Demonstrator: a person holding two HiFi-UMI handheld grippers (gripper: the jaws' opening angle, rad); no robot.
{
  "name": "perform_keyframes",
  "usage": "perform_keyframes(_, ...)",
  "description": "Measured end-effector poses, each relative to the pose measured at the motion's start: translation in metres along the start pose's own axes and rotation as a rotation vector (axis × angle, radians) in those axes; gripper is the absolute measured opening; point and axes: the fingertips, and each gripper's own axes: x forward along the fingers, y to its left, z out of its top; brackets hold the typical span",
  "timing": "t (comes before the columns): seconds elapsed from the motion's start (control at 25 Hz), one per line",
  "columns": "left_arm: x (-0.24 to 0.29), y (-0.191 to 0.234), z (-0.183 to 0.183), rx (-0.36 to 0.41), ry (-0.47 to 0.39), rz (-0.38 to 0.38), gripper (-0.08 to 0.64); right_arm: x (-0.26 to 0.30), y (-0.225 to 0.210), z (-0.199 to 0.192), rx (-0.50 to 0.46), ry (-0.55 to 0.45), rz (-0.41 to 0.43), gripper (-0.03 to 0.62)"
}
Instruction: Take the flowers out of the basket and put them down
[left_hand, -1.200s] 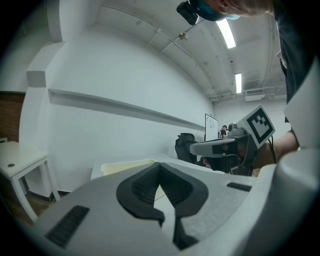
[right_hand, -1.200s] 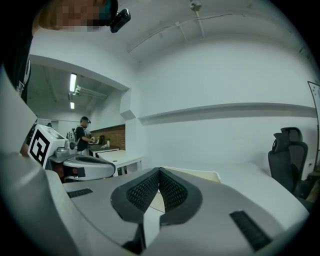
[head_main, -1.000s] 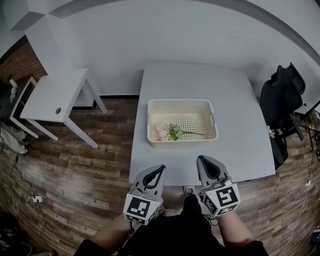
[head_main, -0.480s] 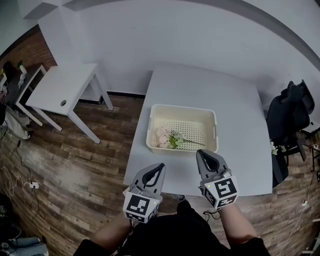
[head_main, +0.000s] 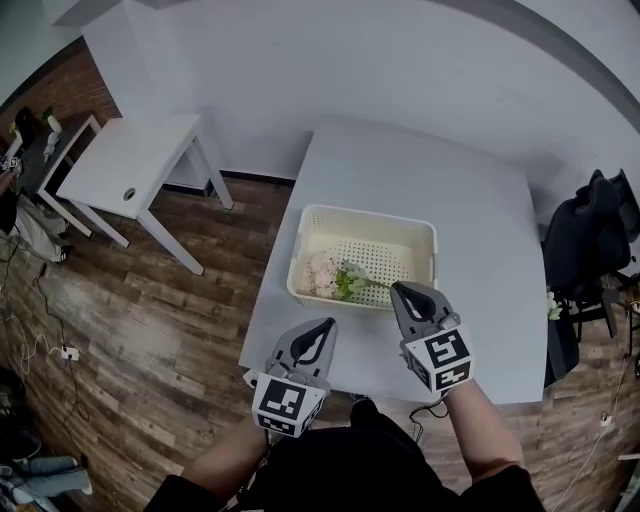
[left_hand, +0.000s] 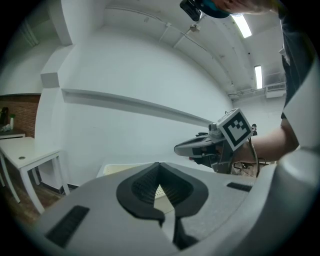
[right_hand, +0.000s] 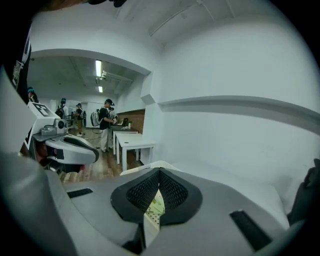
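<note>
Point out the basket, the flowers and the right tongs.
basket (head_main: 370, 213), head view, on its far rim.
flowers (head_main: 324, 272), head view, on the pink blossoms.
right tongs (head_main: 400, 290), head view, at the closed tips.

The left tool (head_main: 322, 331) and the right tool (head_main: 402, 293) are alike. Each is a smooth pale-grey shell tapering to a rounded tip, with black, finely ribbed pads (right_hand: 143, 192) set in a heart-shaped black recess and narrow black slots (right_hand: 248, 229) on the flanks. Behind each shell sits a white cube (head_main: 440, 360) printed with black square markers, and a thin dark cable (left_hand: 252, 146) loops beside the right one. The person wears a black top (head_main: 350, 470) whose sleeves (head_main: 505, 492) end above the bare forearms.
</note>
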Motion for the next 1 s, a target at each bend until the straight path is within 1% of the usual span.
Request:
perform_keyframes(0.32, 0.030, -0.003, -0.009, 0.005, 0.053, 0.013, 0.006, 0.043, -0.023, -0.036, -0.048, 0.147, 0.156, 0.021)
perform_keyframes(0.64, 0.057, -0.010, -0.021, 0.001, 0.095, 0.017, 0.006, 0.084, -0.032, -0.089, -0.092, 0.363, 0.347, 0.026)
perform_keyframes(0.72, 0.062, -0.010, -0.027, -0.005, 0.104, 0.017, 0.006, 0.095, -0.030, -0.104, -0.117, 0.423, 0.401, 0.047)
perform_keyframes(0.8, 0.066, -0.009, -0.032, -0.013, 0.115, 0.018, 0.006, 0.105, -0.027, -0.119, -0.134, 0.488, 0.453, 0.118)
perform_keyframes(1.0, 0.070, -0.010, -0.047, -0.030, 0.147, 0.029, 0.006, 0.126, -0.022, -0.151, -0.186, 0.621, 0.554, 0.129)
